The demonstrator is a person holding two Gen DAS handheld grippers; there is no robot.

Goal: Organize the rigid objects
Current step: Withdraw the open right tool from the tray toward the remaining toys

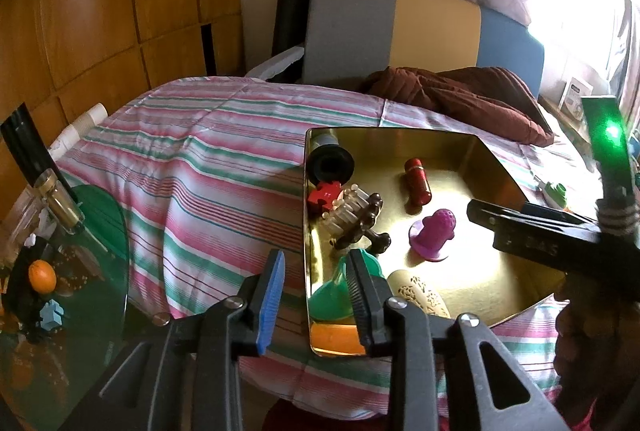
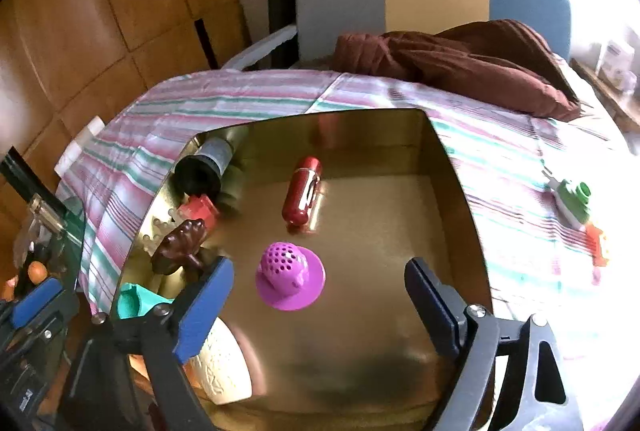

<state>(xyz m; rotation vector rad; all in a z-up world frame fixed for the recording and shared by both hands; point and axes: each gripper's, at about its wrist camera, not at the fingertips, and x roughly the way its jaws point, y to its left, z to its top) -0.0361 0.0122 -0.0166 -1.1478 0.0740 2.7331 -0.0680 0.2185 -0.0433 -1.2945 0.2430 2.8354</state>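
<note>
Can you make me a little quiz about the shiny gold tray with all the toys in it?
1. True or false: the purple strainer sits inside the gold tray.
2. Which thing lies outside the tray on the striped bedsheet? A) the red capsule B) the green toy camera C) the brown hair clip
3. Fill in: the right gripper hovers over the tray with its jaws ____.

Key: 1 true. 2 B. 3 open, and it holds nothing. The left gripper is open too, at the tray's near left edge by the teal funnel.
</note>
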